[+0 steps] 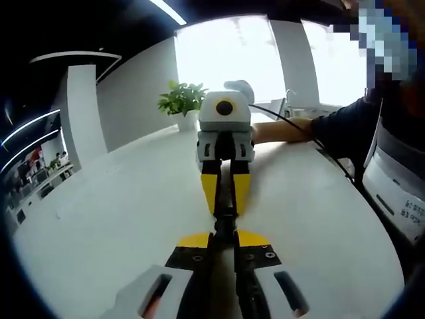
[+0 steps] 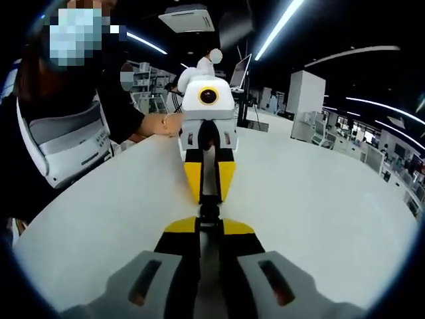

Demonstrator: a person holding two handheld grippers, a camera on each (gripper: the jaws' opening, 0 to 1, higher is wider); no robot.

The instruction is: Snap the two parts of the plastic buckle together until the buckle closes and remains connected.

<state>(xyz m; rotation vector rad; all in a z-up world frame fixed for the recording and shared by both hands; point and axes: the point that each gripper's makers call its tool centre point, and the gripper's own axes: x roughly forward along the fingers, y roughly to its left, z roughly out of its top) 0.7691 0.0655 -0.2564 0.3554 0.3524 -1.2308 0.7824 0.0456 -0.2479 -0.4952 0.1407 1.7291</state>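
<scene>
Left gripper [image 1: 225,234] has its jaws clamped near-shut on the near half of the black buckle [image 1: 225,222]; nose to nose with it, the right gripper [image 1: 226,193] pinches the far half over the white table [image 1: 119,219] (potted plant [image 1: 182,101] sits well behind). From the right gripper view it's mirrored: right gripper [image 2: 209,227], buckle [image 2: 210,211], left gripper [image 2: 209,181]. The buckle's long axis runs straight along both jaw lines, so the closing push looks purely axial; can't tell if the halves have latched
</scene>
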